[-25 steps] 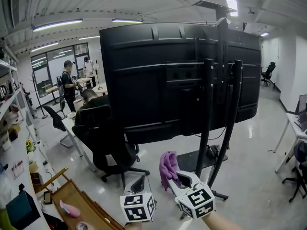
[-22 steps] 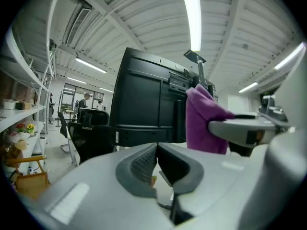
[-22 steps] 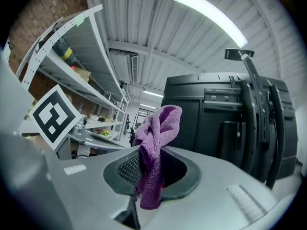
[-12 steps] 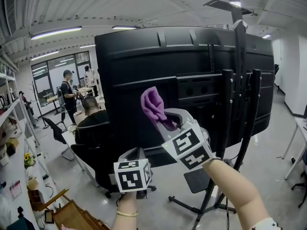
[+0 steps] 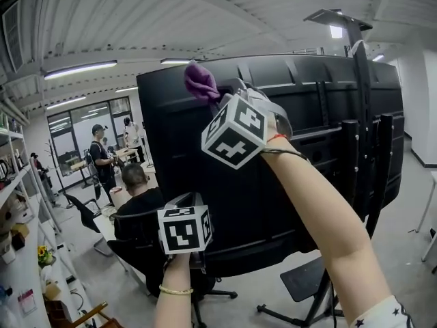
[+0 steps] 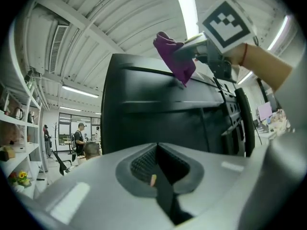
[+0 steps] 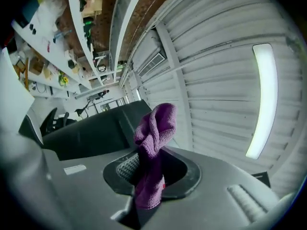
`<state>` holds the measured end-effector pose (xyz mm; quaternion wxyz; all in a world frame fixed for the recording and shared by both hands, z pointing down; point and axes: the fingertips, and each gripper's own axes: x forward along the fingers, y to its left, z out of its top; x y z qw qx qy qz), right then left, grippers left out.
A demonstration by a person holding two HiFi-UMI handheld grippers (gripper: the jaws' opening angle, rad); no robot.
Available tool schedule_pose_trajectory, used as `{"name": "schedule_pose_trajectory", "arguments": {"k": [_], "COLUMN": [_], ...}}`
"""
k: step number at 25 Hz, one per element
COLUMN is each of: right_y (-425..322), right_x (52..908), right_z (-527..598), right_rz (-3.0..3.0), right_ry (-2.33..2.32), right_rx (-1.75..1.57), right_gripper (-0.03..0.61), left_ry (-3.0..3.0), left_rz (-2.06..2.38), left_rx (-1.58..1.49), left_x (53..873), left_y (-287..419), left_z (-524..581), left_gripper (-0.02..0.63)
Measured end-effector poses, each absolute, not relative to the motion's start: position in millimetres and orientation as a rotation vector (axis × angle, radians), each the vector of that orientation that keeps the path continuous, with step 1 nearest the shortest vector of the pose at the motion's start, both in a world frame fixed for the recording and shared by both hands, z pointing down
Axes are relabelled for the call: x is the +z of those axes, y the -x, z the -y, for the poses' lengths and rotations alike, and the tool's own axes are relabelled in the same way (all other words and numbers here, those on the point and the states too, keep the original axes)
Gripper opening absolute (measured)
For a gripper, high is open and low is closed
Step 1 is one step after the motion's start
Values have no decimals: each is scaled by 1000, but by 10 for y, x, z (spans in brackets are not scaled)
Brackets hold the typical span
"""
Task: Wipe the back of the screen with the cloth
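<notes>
- Purple cloth [image 5: 201, 80]: where is it?
- It is pinched in the jaws of the right gripper [image 5: 220, 94] and held high at the top edge of the screen [image 5: 293, 183]. In the head view that is toward the upper left corner of the black back. One bunched end stands up past the jaws. The right gripper view shows the other end hanging down between them.
- Is it touching the screen?
- In the left gripper view the lower fold of the cloth lies right at the panel's top rim. Whether it presses on the rim I cannot tell.
- And the left gripper [image 5: 186, 200]?
- It is low, in front of the lower part of the screen's back and well below the right gripper. Its jaws are closed together with nothing between them, and they point up at the panel.
- What carries the screen?
- A black stand [image 5: 349, 176], with upright posts on the right side of the back panel and a base on the grey floor [image 5: 410, 241].
- Anything else?
- The right arm [image 5: 321, 231] is bare and reaches up across the panel. A thin bracelet [image 5: 176, 291] sits on the left wrist. Past the screen's left edge a seated person [image 5: 134, 182] is in a dark chair, and a standing person [image 5: 102, 157] is farther back near the windows. White shelves [image 5: 10, 176] run along the far left.
</notes>
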<state>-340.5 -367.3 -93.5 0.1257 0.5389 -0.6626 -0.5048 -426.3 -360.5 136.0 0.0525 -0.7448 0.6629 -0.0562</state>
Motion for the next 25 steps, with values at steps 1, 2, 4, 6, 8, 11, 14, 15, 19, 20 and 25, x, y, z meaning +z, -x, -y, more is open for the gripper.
{"name": "schedule_pose_trajectory", "arguments": {"k": [1, 2, 4, 6, 8, 11, 14, 15, 19, 20, 25], "right_y": [3430, 3452, 3486, 3525, 3594, 3688, 3711, 3708, 3730, 3735, 3703], "right_x": [-994, -1034, -1067, -1024, -891, -583, -157, -13, 469, 578, 1233], "right_z": [3736, 3791, 3878, 3933, 3950, 3924, 3919, 3916, 3840, 3816, 3741], "right_rz": [1889, 1857, 1821, 1792, 1767, 1739, 1743, 1734, 1693, 1693, 1786], "right_ry": [-1576, -1580, -1579, -1560, -1522, -1451, -1374, -1359, -1321, -1314, -1258], "right_rx": [-1484, -1493, -1495, -1499, -1519, -1537, -1505, -1501, -1514, -1517, -1421], "right_gripper": [71, 71, 71, 71, 71, 71, 71, 71, 71, 71, 71], "left_ry": [2263, 2264, 2266, 2265, 2266, 2274, 2278, 2279, 2278, 2278, 2275], "left_rz": [-2013, -2010, -2004, -2001, -2006, -2024, -2047, -2054, -2079, -2084, -2093], "left_rx": [-167, -165, -168, -172, -169, -158, -167, -175, -222, -229, -211], "left_x": [1357, 1360, 1373, 1394, 1439, 1550, 1718, 1790, 2096, 2171, 2512], "left_y": [4288, 4307, 4332, 4346, 4365, 4387, 4374, 4368, 4352, 4347, 4329], "left_z": [3648, 3687, 3758, 3818, 3858, 3876, 3859, 3845, 3776, 3755, 3625], "left_gripper": [8, 8, 8, 8, 8, 8, 8, 8, 8, 8, 8]}}
